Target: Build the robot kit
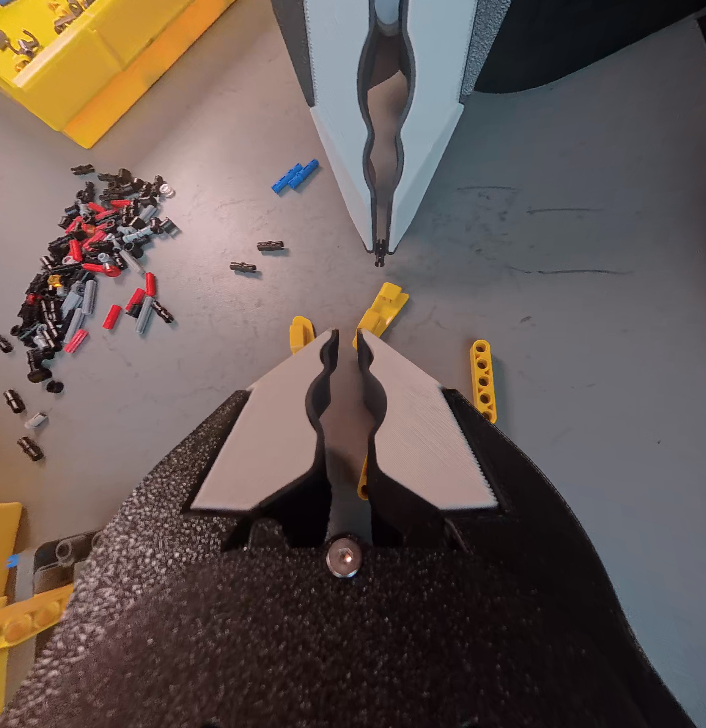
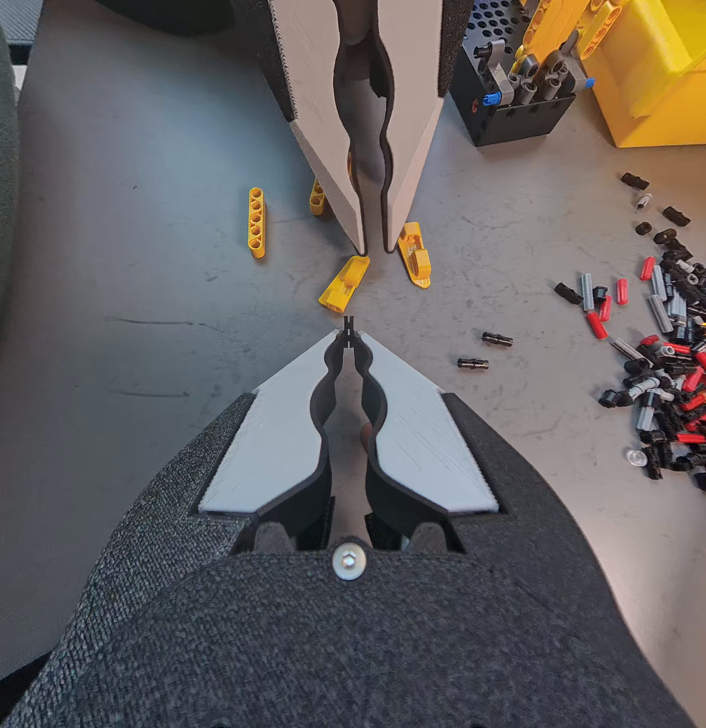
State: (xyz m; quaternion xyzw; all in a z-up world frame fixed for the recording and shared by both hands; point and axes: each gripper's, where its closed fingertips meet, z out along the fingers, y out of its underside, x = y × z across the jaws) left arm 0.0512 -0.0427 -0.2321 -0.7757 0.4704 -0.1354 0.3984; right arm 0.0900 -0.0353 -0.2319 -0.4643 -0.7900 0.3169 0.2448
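Here, black pin point(image 2: 348, 333) lengthwise in right tool point(image 2: 348, 335).

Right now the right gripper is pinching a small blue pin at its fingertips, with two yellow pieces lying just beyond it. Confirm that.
Not quite: the pin is black, not blue. The right wrist view shows the right gripper shut on it at the fingertips, and the two yellow pieces do lie just beyond. The blue pins lie loose on the table, as the left wrist view shows.

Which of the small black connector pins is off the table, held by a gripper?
The black pin pinched upright in the right gripper tips; the two loose black pins lie flat on the grey table.
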